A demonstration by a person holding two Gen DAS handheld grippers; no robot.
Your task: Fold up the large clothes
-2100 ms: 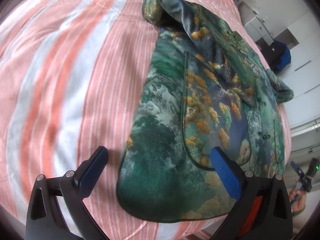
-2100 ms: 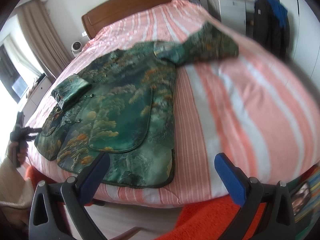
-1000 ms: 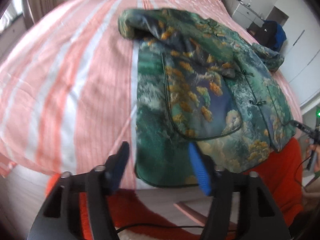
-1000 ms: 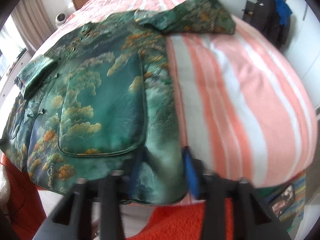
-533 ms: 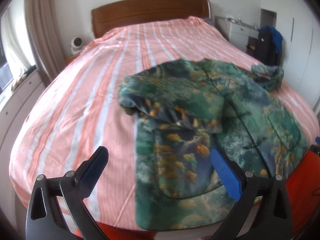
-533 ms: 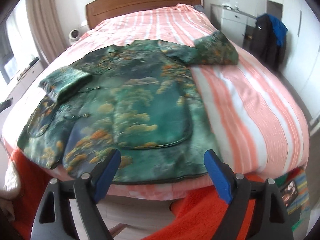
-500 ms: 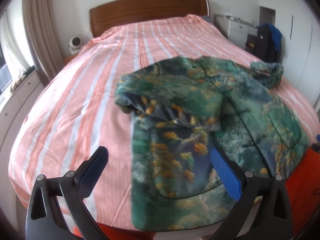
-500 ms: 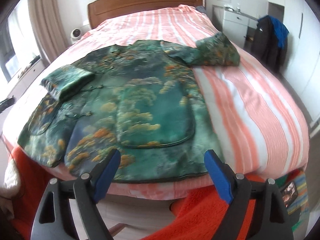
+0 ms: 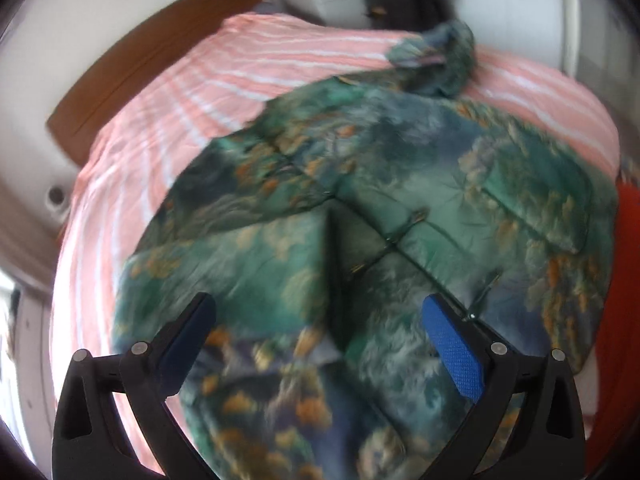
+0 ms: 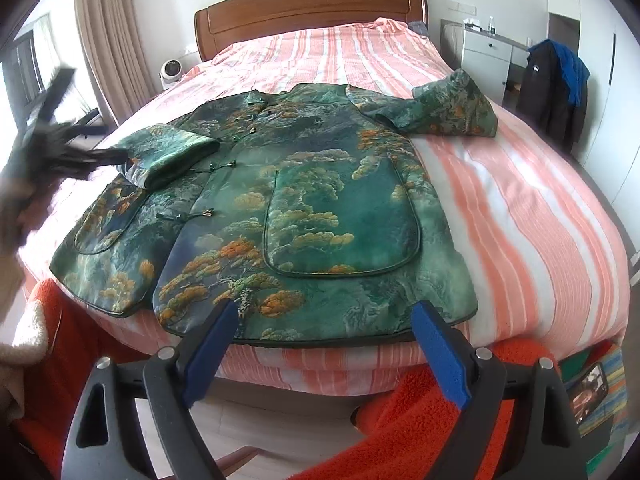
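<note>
Blue pads of the right tool point(image 10: 324, 346) are seen spread apart at the foot of the bed point(image 10: 540, 240), with nothing between them; the hem of a green brocade jacket point(image 10: 304, 208) lies just beyond. The jacket is laid face up across the striped pink bedspread, its large patch pocket point(image 10: 340, 220) near the hem. One sleeve point(image 10: 168, 154) is folded in over the chest; the other sleeve point(image 10: 444, 110) is stretched out toward the far side of the bed. The left tool point(image 9: 320, 344) is held wide open above the jacket point(image 9: 400, 220), gripping nothing; this view is blurred. A wooden headboard point(image 10: 308, 12) is seen behind the bed.
</note>
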